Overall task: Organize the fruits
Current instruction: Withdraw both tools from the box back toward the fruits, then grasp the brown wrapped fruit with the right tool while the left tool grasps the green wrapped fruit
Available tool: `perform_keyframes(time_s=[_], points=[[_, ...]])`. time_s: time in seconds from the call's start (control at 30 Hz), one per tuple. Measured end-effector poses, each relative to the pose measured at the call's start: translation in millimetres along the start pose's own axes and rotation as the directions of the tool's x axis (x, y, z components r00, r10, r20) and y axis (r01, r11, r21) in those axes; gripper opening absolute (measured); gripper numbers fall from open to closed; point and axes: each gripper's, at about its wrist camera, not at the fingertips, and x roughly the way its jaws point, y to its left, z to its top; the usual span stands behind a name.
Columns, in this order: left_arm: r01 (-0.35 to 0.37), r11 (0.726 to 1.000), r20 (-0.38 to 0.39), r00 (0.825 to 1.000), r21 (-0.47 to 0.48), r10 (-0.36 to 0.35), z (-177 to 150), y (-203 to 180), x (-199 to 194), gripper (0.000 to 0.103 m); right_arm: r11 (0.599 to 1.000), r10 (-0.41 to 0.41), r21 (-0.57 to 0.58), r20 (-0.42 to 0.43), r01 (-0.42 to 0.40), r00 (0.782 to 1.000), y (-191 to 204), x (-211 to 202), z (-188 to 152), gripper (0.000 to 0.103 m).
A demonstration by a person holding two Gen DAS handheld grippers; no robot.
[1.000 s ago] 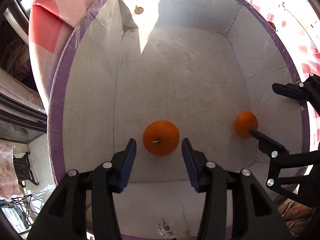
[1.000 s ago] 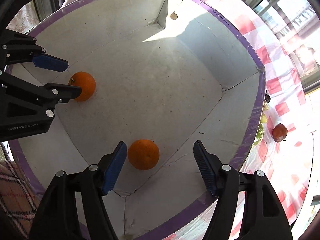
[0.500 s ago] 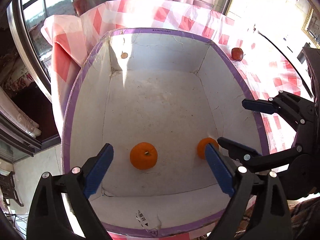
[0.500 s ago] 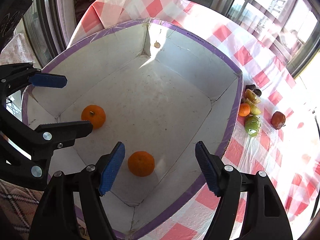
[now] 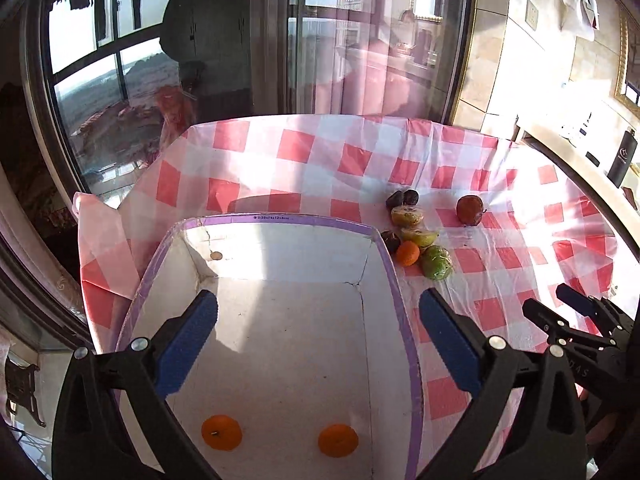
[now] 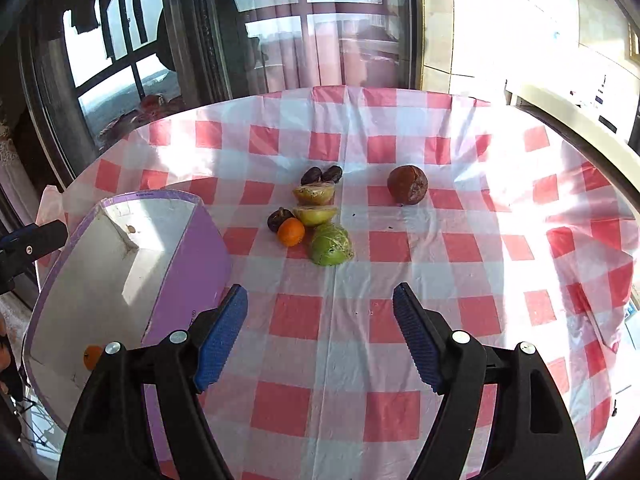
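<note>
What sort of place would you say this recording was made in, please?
Probably a home dining spot beside big windows: a round table under a red-checked tablecloth, tall window panes behind it, and loose fruit beside a white box.

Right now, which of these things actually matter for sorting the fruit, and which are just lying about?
Part of the job:
white box
two oranges in it
small orange
green fruit
reddish-brown fruit
yellowish halves
dark fruits
both open, empty hand-held grippers

Just lying about:
checked tablecloth
black bottle
</note>
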Motion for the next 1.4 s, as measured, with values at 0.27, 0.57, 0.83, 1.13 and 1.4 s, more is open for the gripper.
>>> perform_keyframes(time_s=[0.27,0.57,0.83,1.13,1.4], points=[[0.189,0.965,-0.134,0.977,0.181,-0.166,1.1,-151.6,49.8,0.101,0.976,-0.093,0.179,-0.18,0.126,0.979,-136.7,67.2,-13.9,0.073],[0.117,0.993,-0.363,0.926,0.008,-0.106,-36.3,-194.4,174.5,0.101,1.0,0.003,-0.028,-0.221,-0.009,0.975,-155.7,173.9,41.7,0.073],[-0.021,1.0,-0.387,0.921,0.021,0.028,-50.4,-173.5,226.6,0.101,0.982,0.04,-0.17,-0.214,-0.077,0.976,-131.9,263.0,94.8,0.079],[-0.085,0.996,-0.335,0.94,-0.03,0.07,-30.2,-184.9,262.7,0.1,0.969,0.087,-0.216,-0.16,-0.121,0.983,-120.4,294.9,118.2,0.079],[-0.117,0.993,-0.238,0.965,-0.03,0.107,-3.3,-184.3,281.3,0.06,0.97,0.105,-0.207,-0.127,-0.13,0.986,-128.1,287.5,107.8,0.065]])
